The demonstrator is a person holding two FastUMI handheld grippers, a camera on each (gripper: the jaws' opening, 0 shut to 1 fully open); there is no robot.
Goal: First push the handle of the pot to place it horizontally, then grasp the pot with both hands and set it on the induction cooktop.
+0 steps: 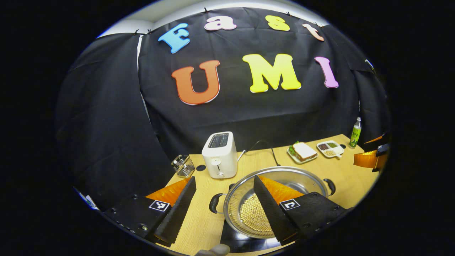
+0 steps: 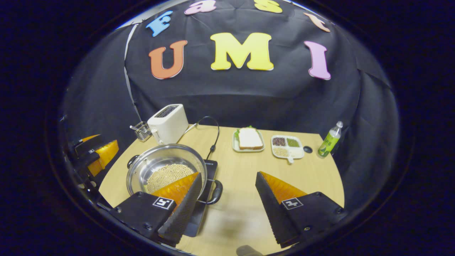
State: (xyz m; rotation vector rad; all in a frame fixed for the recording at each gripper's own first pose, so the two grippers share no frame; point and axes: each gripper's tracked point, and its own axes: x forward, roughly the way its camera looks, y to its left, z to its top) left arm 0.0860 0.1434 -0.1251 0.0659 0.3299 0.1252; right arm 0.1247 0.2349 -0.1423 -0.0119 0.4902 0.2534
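Pale wooden table (image 2: 249,170): round steel pot (image 2: 164,167) of beans sits on the flat black induction cooktop (image 2: 209,170). Left gripper (image 1: 224,204) and right gripper (image 2: 227,199) flank the pot, both released, 2 fingers spread.

The left gripper view looks forward and slightly down from above the surface's (image 1: 199,220) near left part, facing the back wall, with the pot (image 1: 273,199) close beneath it. The right gripper view sits farther right and a little higher, facing the same wall, with the pot (image 2: 165,170) at its lower left. Both views share the pot, the toaster (image 1: 219,154) (image 2: 167,123), the sandwich plate (image 1: 303,152) (image 2: 249,139), the divided dish (image 1: 330,148) (image 2: 287,146) and the bottle (image 1: 355,133) (image 2: 330,139). Each view catches the other gripper at its edge.
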